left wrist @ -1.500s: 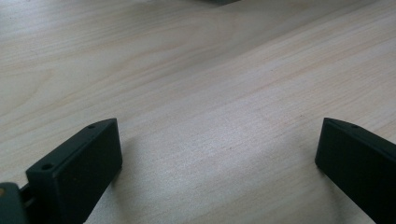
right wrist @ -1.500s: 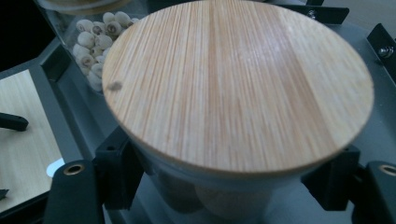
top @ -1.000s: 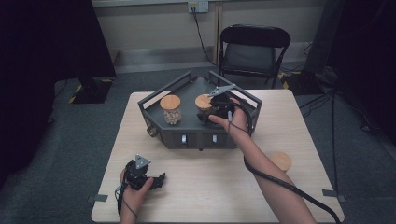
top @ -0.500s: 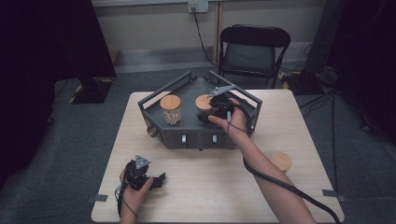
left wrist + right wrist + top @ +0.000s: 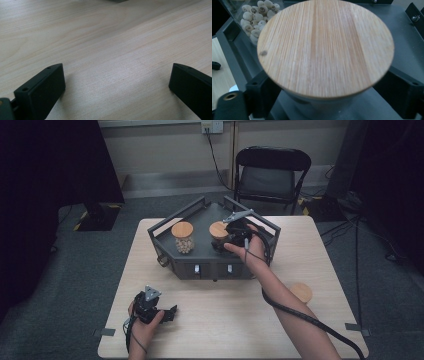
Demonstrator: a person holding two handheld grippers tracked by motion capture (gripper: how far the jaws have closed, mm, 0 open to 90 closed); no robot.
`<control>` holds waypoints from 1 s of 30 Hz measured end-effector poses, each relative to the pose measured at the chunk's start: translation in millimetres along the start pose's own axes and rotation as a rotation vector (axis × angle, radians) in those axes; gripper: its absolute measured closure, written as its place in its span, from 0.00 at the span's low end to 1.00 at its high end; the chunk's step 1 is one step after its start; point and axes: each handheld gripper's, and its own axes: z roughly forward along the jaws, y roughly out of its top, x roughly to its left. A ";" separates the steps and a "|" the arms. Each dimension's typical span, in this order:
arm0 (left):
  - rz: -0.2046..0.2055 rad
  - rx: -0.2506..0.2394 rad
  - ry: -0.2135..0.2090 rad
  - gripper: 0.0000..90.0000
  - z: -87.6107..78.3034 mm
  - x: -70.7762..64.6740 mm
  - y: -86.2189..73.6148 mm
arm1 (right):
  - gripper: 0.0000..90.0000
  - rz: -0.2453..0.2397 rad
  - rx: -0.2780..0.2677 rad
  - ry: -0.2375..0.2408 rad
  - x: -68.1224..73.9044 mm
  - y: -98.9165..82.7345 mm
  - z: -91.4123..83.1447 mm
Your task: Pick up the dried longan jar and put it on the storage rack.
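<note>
The table carries a grey tray, where the lidded jar stands beside a jar of nuts. The right gripper straddles the lidded jar; its jaws have just been opening, pads seemingly off it. The left gripper rests released on the table.

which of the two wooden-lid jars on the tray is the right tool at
The right-hand jar, between the right tool's jaws, which have just been opening. The other jar stands apart to its left and shows pale round pieces through its glass.
</note>
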 end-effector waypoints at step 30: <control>0.000 0.000 0.000 0.00 0.0 0.0 0.0 | 0.02 0.030 -0.071 0.021 -5.5 -22.3 -49.4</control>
